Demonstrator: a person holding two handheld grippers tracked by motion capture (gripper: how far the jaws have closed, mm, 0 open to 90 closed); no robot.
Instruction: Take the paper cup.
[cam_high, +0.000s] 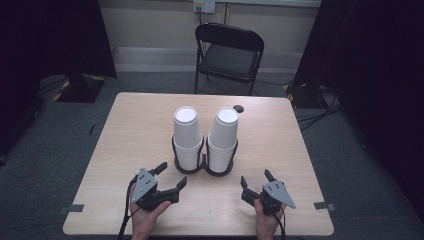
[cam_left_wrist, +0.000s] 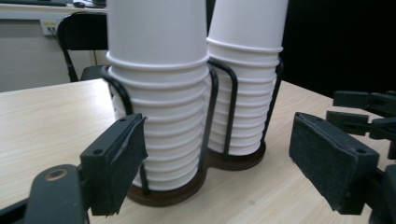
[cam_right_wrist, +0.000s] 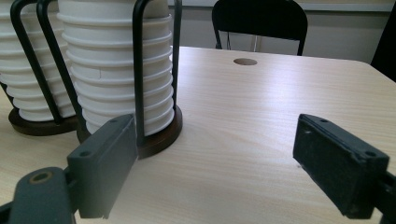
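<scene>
Waiting at the near edge of the worktop (cam_high: 125, 130), both claws are empty. The left claw (cam_high: 167, 176) has its jaws wide apart and points at the left cup stack (cam_high: 187, 135); the right claw (cam_high: 257, 181) is also spread open, near the right cup stack (cam_high: 223, 137). Both stacks stand upside down in the black wire holder (cam_high: 204, 167) at the middle. No cup is taken out yet, so I judge the work has hardly begun
</scene>
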